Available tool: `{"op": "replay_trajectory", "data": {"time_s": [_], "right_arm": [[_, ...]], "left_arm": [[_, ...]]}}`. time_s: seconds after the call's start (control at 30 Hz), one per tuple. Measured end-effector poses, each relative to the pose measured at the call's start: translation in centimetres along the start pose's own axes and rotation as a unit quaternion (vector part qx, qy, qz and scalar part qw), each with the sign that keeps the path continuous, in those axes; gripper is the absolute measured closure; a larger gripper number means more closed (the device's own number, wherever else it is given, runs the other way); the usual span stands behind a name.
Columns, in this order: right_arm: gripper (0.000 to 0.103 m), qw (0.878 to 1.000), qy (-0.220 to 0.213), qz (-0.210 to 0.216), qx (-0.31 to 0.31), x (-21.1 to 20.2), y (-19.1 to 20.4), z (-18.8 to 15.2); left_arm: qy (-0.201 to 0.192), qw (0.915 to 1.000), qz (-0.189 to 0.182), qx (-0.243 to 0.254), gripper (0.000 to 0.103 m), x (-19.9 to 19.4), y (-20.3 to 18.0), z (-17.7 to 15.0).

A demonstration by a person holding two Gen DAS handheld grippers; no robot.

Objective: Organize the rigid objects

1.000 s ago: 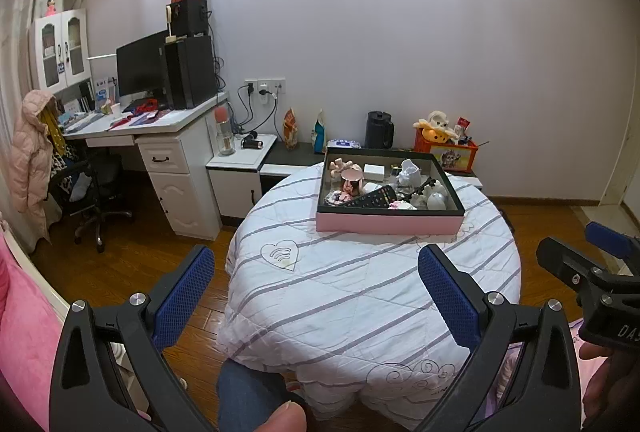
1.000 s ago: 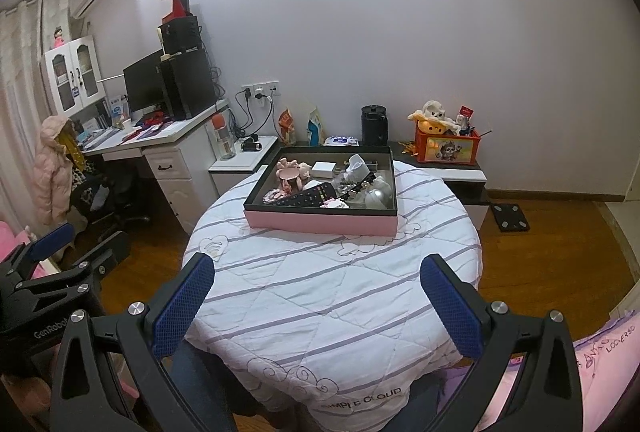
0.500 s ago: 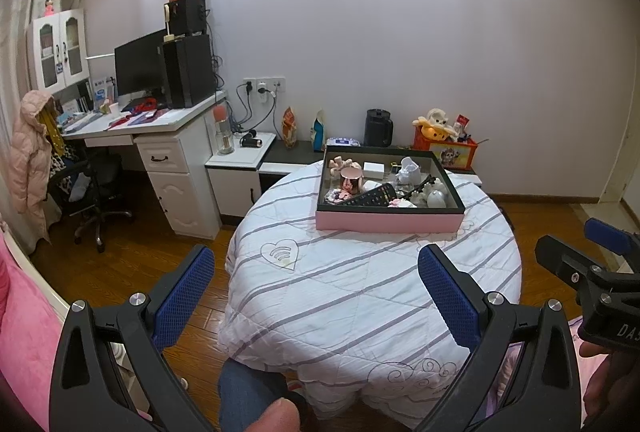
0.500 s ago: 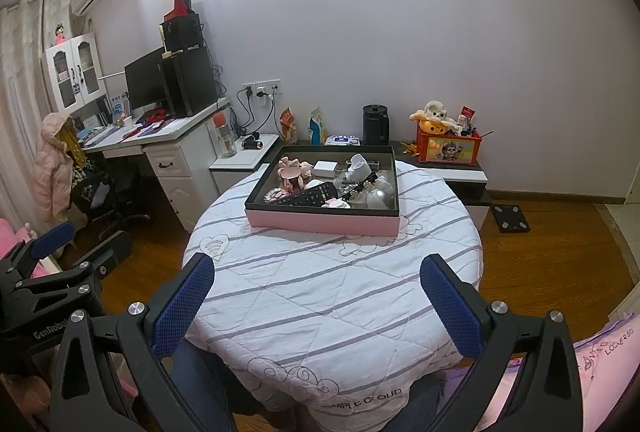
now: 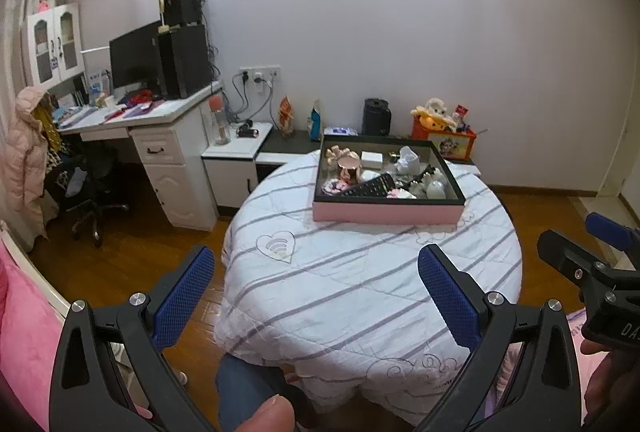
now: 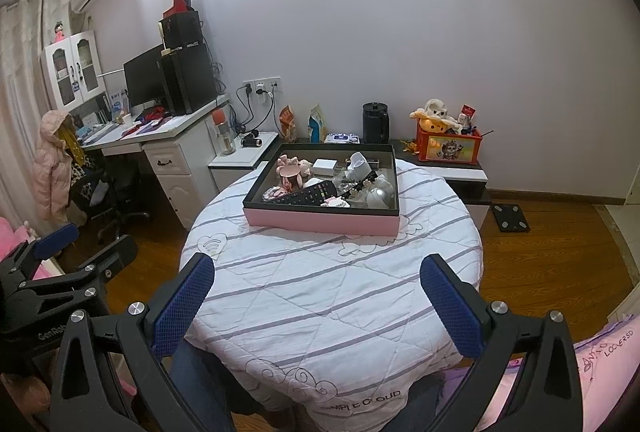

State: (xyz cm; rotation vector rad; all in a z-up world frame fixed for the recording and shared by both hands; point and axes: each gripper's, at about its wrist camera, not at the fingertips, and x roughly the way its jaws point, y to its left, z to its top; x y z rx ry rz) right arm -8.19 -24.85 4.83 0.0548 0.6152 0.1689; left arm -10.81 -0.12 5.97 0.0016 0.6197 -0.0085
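A pink-sided box (image 5: 386,213) (image 6: 320,222) with a black inside stands at the far side of a round table under a striped white quilt (image 5: 360,280) (image 6: 320,292). It holds a black remote (image 5: 370,187) (image 6: 308,194), a pink round item (image 5: 348,164) (image 6: 290,172), a small white box (image 5: 372,159) (image 6: 325,165) and several white pieces. My left gripper (image 5: 316,276) and right gripper (image 6: 316,280) hang open above the table's near edge, well short of the box, nothing between their fingers. Each shows at the other view's edge.
A white desk (image 5: 132,124) with a monitor and black tower stands at the left, an office chair (image 5: 88,188) before it. A low cabinet (image 6: 440,168) behind the table carries a black kettle and an orange toy box. Wooden floor surrounds the table; a black scale (image 6: 510,217) lies right.
Both views have shifted very slightly; the box and its contents stay put, and both grippers remain open.
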Motion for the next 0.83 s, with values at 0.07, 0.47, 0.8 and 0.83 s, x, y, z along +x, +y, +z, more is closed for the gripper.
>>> {"op": "replay_trajectory", "data": {"time_s": [0.07,0.47,0.8,0.83], "right_arm": [[0.000,1.000,0.002,-0.001,0.000,0.0,0.0,0.0],[0.000,1.000,0.010,0.002,0.002,0.9,-0.7,-0.2],[0.000,1.000,0.017,0.002,0.004,1.7,-1.0,-0.4],[0.000,1.000,0.018,0.002,0.004,1.8,-1.1,-0.5]], "left_arm": [[0.000,1.0000,0.004,0.004,0.000,0.2,-0.1,0.0],[0.013,0.9999,0.000,-0.001,0.000,1.2,-0.1,-0.2],[0.007,0.9997,-0.021,-0.008,0.000,1.5,0.1,-0.3],[0.008,0.9998,-0.017,-0.007,0.000,1.6,0.1,-0.3]]}}
